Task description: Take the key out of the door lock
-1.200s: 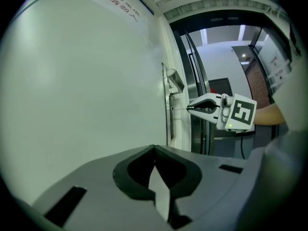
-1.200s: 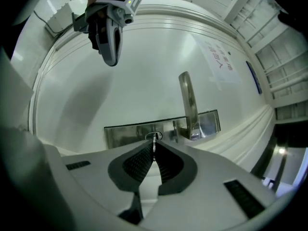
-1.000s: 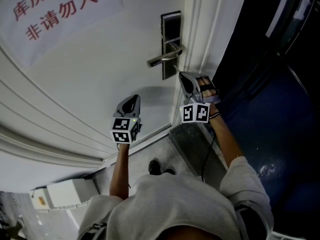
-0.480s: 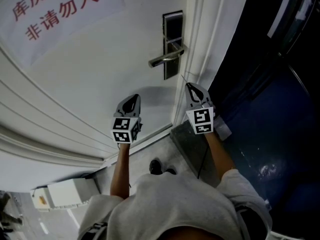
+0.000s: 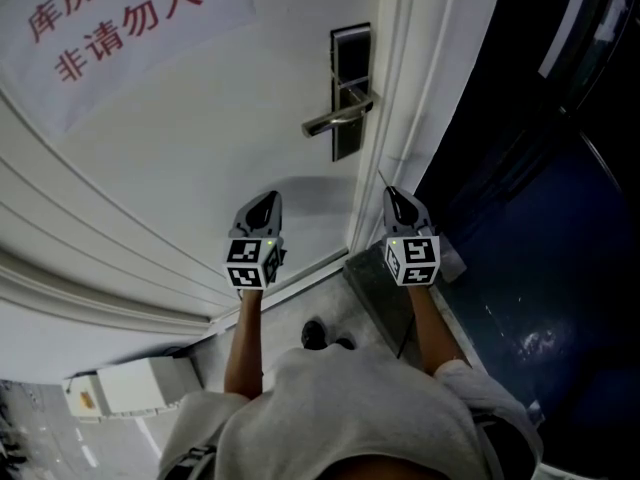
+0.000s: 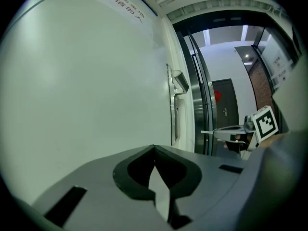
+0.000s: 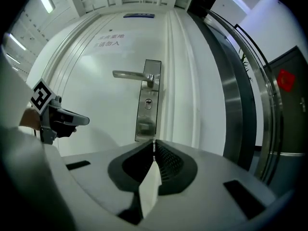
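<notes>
Both forearms outstretched, side by side. Left gripper (image 5: 268,200): jaws pressed together, empty, facing white door (image 5: 180,148). Right gripper (image 5: 393,194): jaws pinching thin key (image 5: 381,179) edge-on, held apart from lock plate (image 5: 350,88) and lever handle (image 5: 338,120) beyond.

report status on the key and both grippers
Left gripper shut, empty. Right gripper shut on thin sliver, likely the key, clear of lock plate. Nothing in the way.

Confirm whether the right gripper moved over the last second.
Yes. In the head view the right gripper has drawn down and right, away from the lower end of the lock plate, toward the door frame.
</notes>
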A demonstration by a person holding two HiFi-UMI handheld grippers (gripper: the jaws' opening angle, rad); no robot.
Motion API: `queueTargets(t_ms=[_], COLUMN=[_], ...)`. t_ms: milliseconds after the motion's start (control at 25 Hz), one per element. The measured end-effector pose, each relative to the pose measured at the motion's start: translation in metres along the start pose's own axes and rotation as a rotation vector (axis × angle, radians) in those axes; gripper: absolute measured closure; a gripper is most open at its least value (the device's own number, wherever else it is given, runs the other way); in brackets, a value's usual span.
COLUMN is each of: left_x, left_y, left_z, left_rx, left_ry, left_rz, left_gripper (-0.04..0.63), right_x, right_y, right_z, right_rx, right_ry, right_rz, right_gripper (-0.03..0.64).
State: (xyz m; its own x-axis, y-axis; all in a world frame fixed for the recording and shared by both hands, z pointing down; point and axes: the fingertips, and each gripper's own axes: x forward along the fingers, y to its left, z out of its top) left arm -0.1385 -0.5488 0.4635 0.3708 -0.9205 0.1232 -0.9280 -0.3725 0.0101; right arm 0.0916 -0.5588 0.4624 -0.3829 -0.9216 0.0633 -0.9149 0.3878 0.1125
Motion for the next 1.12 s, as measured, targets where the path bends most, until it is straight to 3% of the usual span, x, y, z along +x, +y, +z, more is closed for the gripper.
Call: queueTargets(t_ms=[1120], left_x=[-0.002], left_y=[0.001], left_z=[-0.011], left_rx=[-0.031], left_ry=[0.005], left_rz=[0.007], left_gripper=[0.577], right_x=[-0.001], right_y=[0.007], right_z=[0.005], right_rx=[-0.033], right_ry=[0.002], right_rz=[-0.009], right_gripper=[0.588])
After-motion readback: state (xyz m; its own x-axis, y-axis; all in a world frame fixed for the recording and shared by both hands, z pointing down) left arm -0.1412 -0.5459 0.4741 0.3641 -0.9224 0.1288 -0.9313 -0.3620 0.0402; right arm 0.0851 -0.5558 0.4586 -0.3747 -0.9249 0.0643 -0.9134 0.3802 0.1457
